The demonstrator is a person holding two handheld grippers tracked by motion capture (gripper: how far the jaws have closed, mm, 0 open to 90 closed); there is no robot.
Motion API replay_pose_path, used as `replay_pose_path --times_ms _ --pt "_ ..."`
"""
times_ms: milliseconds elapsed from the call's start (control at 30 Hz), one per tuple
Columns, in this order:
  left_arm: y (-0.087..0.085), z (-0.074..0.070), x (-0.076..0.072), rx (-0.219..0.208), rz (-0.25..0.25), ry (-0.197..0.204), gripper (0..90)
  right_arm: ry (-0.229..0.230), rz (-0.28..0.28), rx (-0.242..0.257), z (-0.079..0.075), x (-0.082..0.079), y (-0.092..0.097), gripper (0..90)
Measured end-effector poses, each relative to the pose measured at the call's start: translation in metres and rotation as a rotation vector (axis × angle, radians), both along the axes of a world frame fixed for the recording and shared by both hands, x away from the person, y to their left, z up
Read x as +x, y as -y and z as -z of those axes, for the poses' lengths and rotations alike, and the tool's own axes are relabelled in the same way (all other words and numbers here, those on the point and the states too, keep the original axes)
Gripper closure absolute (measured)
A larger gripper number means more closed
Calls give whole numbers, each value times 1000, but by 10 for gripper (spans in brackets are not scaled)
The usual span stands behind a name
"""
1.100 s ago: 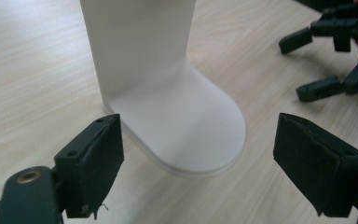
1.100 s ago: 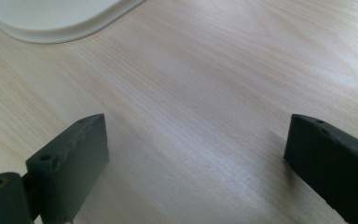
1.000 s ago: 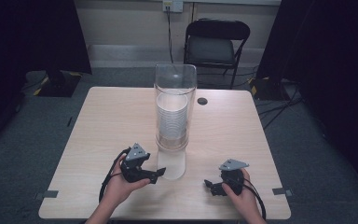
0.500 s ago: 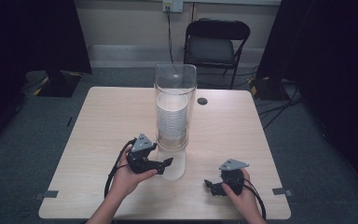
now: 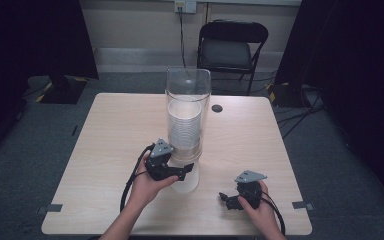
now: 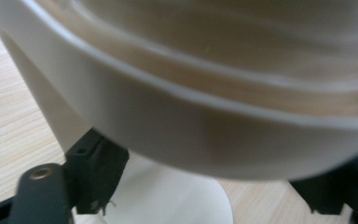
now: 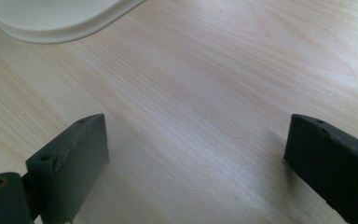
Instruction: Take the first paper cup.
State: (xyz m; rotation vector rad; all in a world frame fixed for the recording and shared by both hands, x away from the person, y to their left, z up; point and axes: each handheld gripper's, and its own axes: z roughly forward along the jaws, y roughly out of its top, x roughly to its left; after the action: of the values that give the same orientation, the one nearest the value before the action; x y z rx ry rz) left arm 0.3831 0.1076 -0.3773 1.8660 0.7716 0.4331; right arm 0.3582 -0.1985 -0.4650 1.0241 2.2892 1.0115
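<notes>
As before, left gripper (image 5: 182,170) nearer dispenser (image 5: 187,120)

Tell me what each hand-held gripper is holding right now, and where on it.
The left hand-held gripper has been closing around the lowest cup under the dispenser tube; whether its pads press yet cannot be told. The right hand-held gripper holds nothing, jaws open.

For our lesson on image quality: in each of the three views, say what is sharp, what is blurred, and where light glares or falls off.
High view: the table is evenly lit, the room around it dark, with a glint on the clear tube. Left gripper view: the white cup sits too close and is soft. Right gripper view: the wood grain is sharp, with a pale sheen towards the upper right.
</notes>
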Motion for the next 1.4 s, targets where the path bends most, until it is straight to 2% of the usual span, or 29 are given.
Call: replay_pose_path --times_ms 67,200,333,400,433,467,500,533,567,600,633,667,700,733,800,833,867,900,967,1033,1100,1167,1200,1300,1400 --pt "1 2 0 -32 -6 10 271 1 0 0 0 0 0 56" --pt "1 6 2 -40 6 12 363 0 0 0 0 0 0 56" --pt "1 7 2 -41 11 22 374 0 0 0 0 0 0 56" --pt "0 8 1 -28 11 32 379 0 0 0 0 0 0 56" --pt "1 10 1 -43 10 40 379 0 0 0 0 0 0 56" --pt "0 11 1 -40 10 52 382 1 0 0 0 0 0 56" --pt "0 13 0 -49 -2 48 382 1 0 0 0 0 0 56" --pt "0 16 1 -68 -1 4 390 1 0 0 0 0 0 56" --pt "1 25 2 42 -2 16 681 3 -2 0 0 0 0 56" --pt "1 38 2 172 -29 16 845 0 1 0 0 0 0 56" --pt "-2 53 3 151 -36 -21 845 0 1 0 0 0 0 56" --pt "-7 66 1 41 -71 -32 819 4 -5 -1 0 0 0 56" --pt "-8 70 -1 11 -83 -17 730 -3 0 1 0 -1 0 56" --pt "-9 70 -1 13 -69 -12 699 -2 -1 1 0 -1 0 56" --pt "-9 66 -2 -37 -61 -19 590 -4 -1 1 0 -1 0 55" --pt "-9 63 -3 -43 -66 -21 444 -3 -4 2 0 0 0 55" --pt "-9 59 -3 -40 -68 -20 354 1 -10 0 0 0 1 54" --pt "-8 54 -3 -64 -42 -9 305 0 -12 0 0 0 1 53" --pt "-5 46 -6 -70 -29 18 240 -4 -11 1 0 0 1 52" --pt "-1 37 -8 -67 -32 31 208 -4 -11 1 0 0 1 52" --pt "3 31 -9 -103 -33 50 207 -4 -11 1 0 0 1 52" --pt "7 24 -8 -85 -27 81 198 -4 -11 0 0 0 1 52" --pt "9 20 -8 -88 -36 102 200 -4 -11 1 0 0 1 52" --pt "13 11 -3 -64 -80 132 207 -4 -11 0 0 0 1 52" --pt "18 9 2 -94 -94 170 214 -4 -11 1 0 0 1 52"
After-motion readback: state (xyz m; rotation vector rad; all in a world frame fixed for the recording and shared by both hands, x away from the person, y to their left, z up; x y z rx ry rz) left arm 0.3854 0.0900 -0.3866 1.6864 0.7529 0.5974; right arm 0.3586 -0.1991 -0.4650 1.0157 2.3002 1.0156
